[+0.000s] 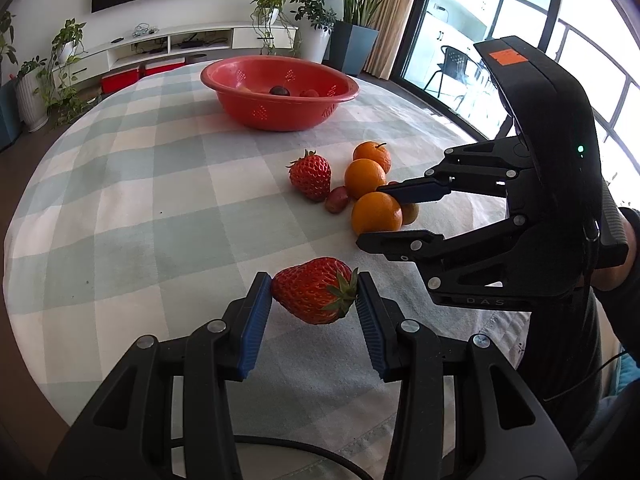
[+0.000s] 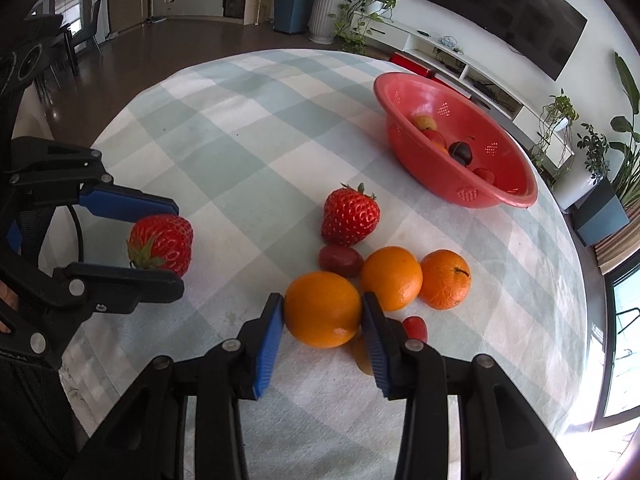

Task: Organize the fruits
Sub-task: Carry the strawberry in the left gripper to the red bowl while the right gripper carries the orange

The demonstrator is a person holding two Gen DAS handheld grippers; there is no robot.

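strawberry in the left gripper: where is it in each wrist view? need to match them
Left wrist: held strawberry sits bottom centre, between the blue pads of the left gripper, leaves to the right.
Right wrist: same strawberry at the left edge, mid-height, in jaws that enter from the left, leaves to the lower left.
Shared landmark: red colander, top centre in the left wrist view, upper right in the right wrist view.

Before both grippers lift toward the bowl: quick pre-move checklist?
1. Left gripper clamped on strawberry: ok.
2. Right gripper pads against near orange: ok; whether the grip is firm, cannot tell.
3. Neighbouring orange close beside the right finger: not ok, may be nudged.
4. Small fruit behind that finger: cannot tell if touching.
5. Red bowl has room: ok.
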